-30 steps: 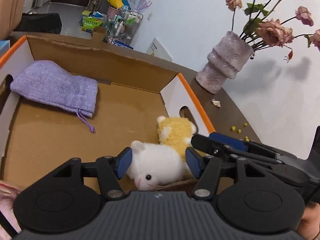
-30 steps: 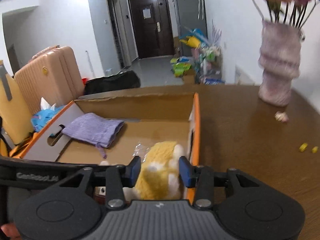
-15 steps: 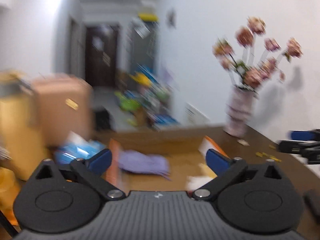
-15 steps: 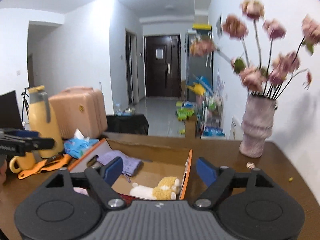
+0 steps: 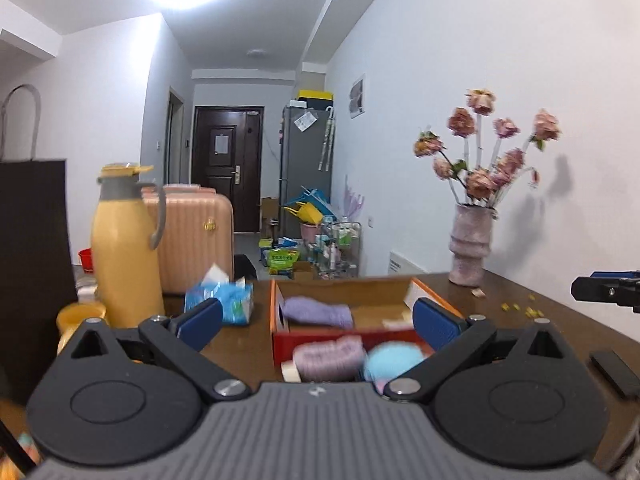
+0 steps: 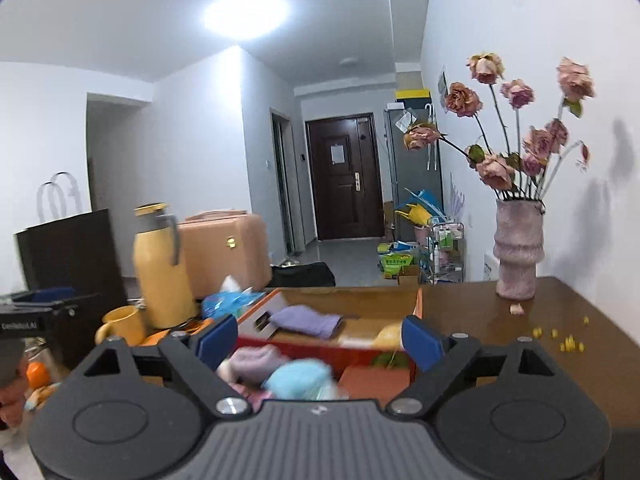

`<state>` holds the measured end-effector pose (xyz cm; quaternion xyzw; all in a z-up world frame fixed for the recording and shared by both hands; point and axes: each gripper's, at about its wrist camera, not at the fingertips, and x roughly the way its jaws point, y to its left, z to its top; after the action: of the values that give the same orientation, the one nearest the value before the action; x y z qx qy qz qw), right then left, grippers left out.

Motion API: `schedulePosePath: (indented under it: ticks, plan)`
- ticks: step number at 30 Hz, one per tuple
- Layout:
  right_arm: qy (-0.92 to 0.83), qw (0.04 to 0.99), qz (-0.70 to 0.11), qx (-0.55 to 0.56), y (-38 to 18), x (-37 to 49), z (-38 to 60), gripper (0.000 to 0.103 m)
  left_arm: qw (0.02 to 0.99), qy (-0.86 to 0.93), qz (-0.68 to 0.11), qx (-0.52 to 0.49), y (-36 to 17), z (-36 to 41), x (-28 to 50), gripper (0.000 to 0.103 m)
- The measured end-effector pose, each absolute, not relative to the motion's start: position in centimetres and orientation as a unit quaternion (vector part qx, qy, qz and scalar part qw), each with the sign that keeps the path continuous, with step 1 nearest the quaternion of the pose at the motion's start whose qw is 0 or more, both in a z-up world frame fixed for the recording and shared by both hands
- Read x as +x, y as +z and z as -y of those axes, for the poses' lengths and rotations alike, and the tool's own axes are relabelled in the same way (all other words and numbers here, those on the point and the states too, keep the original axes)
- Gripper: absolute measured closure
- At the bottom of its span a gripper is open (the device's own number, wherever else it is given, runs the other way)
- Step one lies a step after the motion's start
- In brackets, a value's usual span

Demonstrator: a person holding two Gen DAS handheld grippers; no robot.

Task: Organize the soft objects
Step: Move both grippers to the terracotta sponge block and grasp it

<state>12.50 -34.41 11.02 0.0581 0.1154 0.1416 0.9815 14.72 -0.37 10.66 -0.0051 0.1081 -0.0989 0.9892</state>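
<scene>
Both tools are held above the counter [image 5: 248,344]: the left tool [image 5: 316,320] is spread wide, empty; the right tool [image 6: 318,336] is opening, empty. The purple pouch [image 5: 318,311] is seen lying in the cardboard box [image 5: 344,286]; a yellow plush [image 6: 390,336] is shown only by the right view.

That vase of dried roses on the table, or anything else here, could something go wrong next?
The vase looks tall and top-heavy; a wide swing of the open right gripper could tip it. The yellow flask stands close beside the open left gripper. The soft lilac knit piece and blue ball could slip when pinched.
</scene>
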Motion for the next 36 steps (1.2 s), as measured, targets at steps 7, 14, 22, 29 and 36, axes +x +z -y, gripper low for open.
schedulePosePath:
  ticks: [7,14,22,29,36]
  plan:
    - [0.135,0.982,-0.117,0.065,5.1,2.5,32.9,0.007,0.986,-0.119,-0.117,-0.011,6.4,-0.8,6.6,0.000]
    - [0.114,0.982,-0.139,0.062,3.5,1.7,32.9,0.007,0.981,-0.149,-0.125,0.002,5.9,0.7,6.5,0.000]
    - [0.081,0.981,-0.158,0.075,2.4,6.3,35.0,0.012,0.958,-0.233,-0.160,-0.050,6.0,5.5,14.3,0.000]
    - [0.057,0.974,-0.182,0.120,2.5,16.7,38.6,0.031,0.911,-0.296,-0.263,-0.113,6.2,15.0,31.0,0.034]
    - [0.048,0.959,-0.242,0.141,0.5,28.4,40.6,0.045,0.888,-0.225,-0.386,-0.106,-1.0,19.0,42.0,0.052]
